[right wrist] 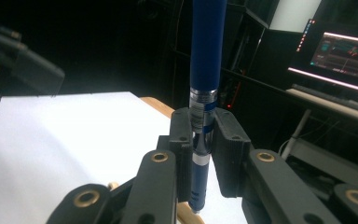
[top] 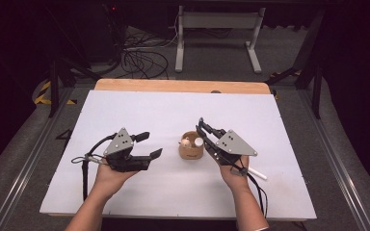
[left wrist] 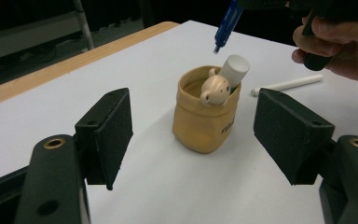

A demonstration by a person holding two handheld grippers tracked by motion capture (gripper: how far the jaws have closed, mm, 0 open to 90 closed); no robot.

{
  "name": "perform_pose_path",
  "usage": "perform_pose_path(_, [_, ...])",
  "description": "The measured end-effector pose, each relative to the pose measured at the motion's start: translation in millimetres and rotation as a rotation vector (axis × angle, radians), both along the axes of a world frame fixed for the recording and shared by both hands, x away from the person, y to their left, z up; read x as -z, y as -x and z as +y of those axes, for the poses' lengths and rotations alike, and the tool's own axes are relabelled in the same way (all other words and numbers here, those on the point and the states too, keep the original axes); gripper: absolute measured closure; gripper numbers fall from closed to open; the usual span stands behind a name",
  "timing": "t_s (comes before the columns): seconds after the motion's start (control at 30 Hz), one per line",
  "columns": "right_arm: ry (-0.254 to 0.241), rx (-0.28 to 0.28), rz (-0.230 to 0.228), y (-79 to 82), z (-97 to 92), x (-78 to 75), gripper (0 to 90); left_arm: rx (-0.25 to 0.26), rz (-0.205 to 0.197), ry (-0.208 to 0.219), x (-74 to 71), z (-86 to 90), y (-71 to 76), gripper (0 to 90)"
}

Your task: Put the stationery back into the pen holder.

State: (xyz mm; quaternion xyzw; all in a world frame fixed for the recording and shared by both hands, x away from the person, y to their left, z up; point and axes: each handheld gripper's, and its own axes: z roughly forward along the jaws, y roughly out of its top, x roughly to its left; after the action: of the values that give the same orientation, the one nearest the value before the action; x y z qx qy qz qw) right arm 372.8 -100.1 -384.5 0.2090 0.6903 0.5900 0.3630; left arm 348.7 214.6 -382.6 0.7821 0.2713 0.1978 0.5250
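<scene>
A tan pot-shaped holder point(top: 190, 150) with a small bear head on its rim stands mid-table, and a white cylinder point(left wrist: 234, 69) leans inside it. My left gripper point(top: 150, 144) lies to its left, pointing at it. Its jaws are open and empty, and in the left gripper view point(left wrist: 193, 137) the holder point(left wrist: 205, 123) stands beyond them. My right gripper point(top: 203, 129) is at the holder's right, shut on a blue pen point(right wrist: 205, 70). The pen's tip point(left wrist: 218, 46) hangs just above the holder's mouth.
A white stick point(top: 257, 174) lies on the white board point(top: 125, 110) by my right wrist. A wooden table edge point(top: 173, 85) shows beyond the board. Off the far end there are cables and a white frame point(top: 217, 21) on the floor.
</scene>
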Motion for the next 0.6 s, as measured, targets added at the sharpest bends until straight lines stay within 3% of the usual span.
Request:
perform_pose_path(0.13, [-0.021, -0.021, 0.027, -6.5, 5.4, 2.1, 79.5, -0.012, 0.006, 0.0, 3.7, 6.4, -0.2, 27.1])
perform_pose_path(0.47, [-0.029, -0.043, 0.08, -14.2, 12.9, 9.3, 79.4, -0.025, -0.039, 0.006, 4.1, 16.0, 1.7, 23.6])
perform_pose_path(0.6, [-0.036, -0.047, 0.103, -16.6, 14.4, 11.1, 79.3, -0.032, -0.038, 0.013, 5.4, 20.6, 1.5, 22.9])
